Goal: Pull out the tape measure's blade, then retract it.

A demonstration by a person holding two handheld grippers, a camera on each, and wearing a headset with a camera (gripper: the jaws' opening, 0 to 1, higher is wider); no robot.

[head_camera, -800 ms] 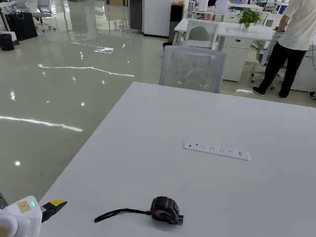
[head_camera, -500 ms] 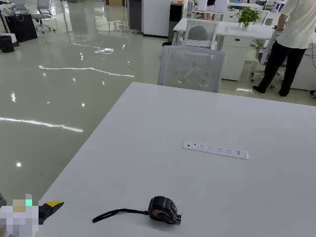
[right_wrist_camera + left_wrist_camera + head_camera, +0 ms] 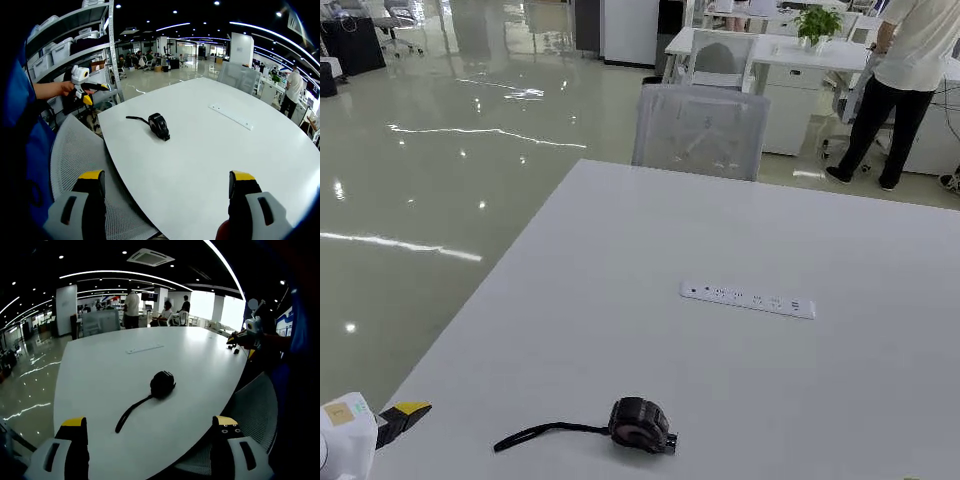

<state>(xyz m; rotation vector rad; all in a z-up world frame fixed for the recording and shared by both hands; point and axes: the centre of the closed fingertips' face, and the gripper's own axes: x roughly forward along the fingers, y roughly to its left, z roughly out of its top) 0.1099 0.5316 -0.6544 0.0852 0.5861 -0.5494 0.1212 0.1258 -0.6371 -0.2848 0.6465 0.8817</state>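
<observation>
A black tape measure (image 3: 640, 425) lies on the white table (image 3: 720, 230) near its front edge, its black wrist strap (image 3: 535, 435) trailing to the left and the blade fully inside. My left gripper (image 3: 402, 414) hovers off the table's left corner, a yellow fingertip showing. In the left gripper view the tape measure (image 3: 162, 383) lies ahead of the left gripper (image 3: 150, 422), whose jaws stand wide apart and empty. In the right gripper view the tape measure (image 3: 159, 125) sits well beyond the right gripper (image 3: 167, 176), also open and empty.
A white power strip (image 3: 748, 300) lies mid-table. A grey mesh chair (image 3: 700, 130) stands at the far edge, and a person (image 3: 910, 80) stands beyond by other desks. Another mesh chair (image 3: 85, 150) sits below the right gripper. Storage shelves (image 3: 65, 45) rise behind.
The head view has tipped slightly, so everything sits a little lower-left. The left gripper has edged slightly leftward at the corner. The tape measure has not moved.
</observation>
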